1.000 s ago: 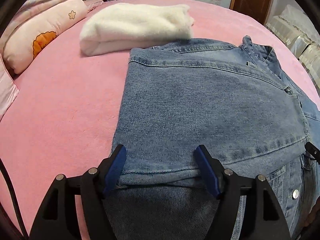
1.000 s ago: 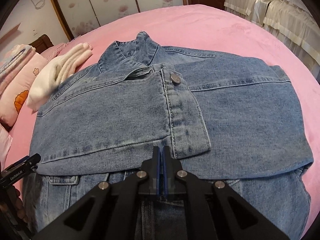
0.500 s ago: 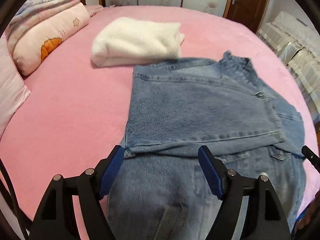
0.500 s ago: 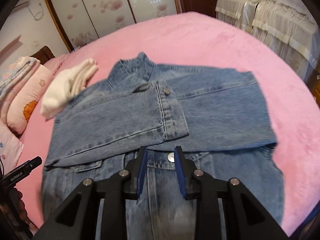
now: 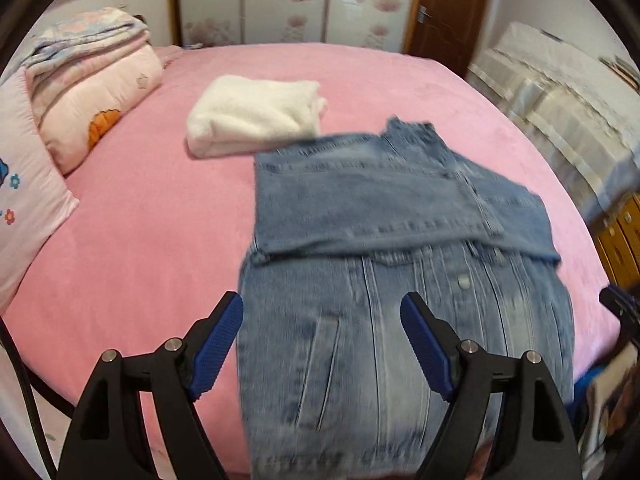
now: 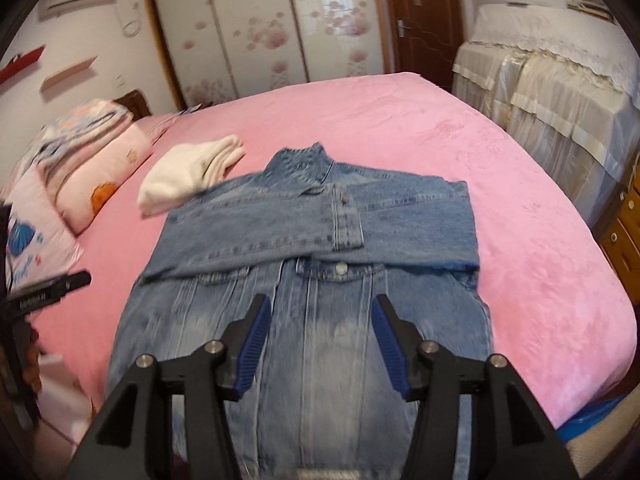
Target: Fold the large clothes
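Left wrist view has the left gripper (image 5: 322, 338) spread wide and holding nothing, its blue pads straddling the near left part of the denim jacket (image 5: 404, 280) from above. The right gripper (image 6: 322, 344) is likewise released, poised over the jacket's button placket near the hem. The jacket lies front-up on the pink bed (image 5: 160, 240), sleeves folded across the chest, collar at the far end, so its long axis runs straight away from both grippers. Its hem is nearest; the next fold probably means taking that hem, one gripper per side. A folded white sweater (image 5: 256, 114) lies beyond the collar, to the left.
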The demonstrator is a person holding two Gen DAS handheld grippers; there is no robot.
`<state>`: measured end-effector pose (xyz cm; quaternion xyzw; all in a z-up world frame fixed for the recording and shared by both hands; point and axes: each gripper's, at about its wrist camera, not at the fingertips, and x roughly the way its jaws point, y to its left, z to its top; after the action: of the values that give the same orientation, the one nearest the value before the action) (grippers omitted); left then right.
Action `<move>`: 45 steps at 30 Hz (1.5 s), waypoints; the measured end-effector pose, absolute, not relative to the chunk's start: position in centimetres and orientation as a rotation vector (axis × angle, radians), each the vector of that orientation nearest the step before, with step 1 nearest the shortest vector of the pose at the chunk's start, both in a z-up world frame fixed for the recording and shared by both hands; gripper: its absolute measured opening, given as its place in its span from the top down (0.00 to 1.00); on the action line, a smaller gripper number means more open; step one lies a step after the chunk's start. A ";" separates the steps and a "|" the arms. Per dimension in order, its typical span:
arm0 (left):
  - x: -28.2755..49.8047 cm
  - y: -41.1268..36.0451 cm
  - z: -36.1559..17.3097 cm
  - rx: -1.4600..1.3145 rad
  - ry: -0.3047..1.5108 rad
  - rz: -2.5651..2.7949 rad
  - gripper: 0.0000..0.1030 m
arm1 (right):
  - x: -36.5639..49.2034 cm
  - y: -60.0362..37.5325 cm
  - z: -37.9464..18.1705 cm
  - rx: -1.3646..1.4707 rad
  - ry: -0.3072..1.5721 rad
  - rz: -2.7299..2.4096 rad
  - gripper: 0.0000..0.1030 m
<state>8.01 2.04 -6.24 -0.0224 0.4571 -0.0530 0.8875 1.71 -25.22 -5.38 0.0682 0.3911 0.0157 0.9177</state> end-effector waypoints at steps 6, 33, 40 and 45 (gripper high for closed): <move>4.6 4.0 -10.9 -0.011 1.067 -0.183 0.22 | -2.3 -27.7 -7.5 0.117 0.871 0.077 0.46; 1.4 10.7 -22.7 -0.245 1.265 -0.292 0.23 | -6.7 -39.7 -23.6 0.426 1.175 0.109 0.50; 0.9 9.3 -22.9 -0.240 1.287 -0.366 0.23 | -6.6 -40.4 -23.6 0.484 1.179 0.135 0.54; 1.0 8.7 -23.6 -0.217 1.292 -0.349 0.20 | -6.4 -40.3 -23.9 0.498 1.173 0.129 0.53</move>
<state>1.01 8.72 -23.55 -0.1005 0.5976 -0.1616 0.7789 -6.40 -40.33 -23.89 0.2322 0.5472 0.0603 0.8019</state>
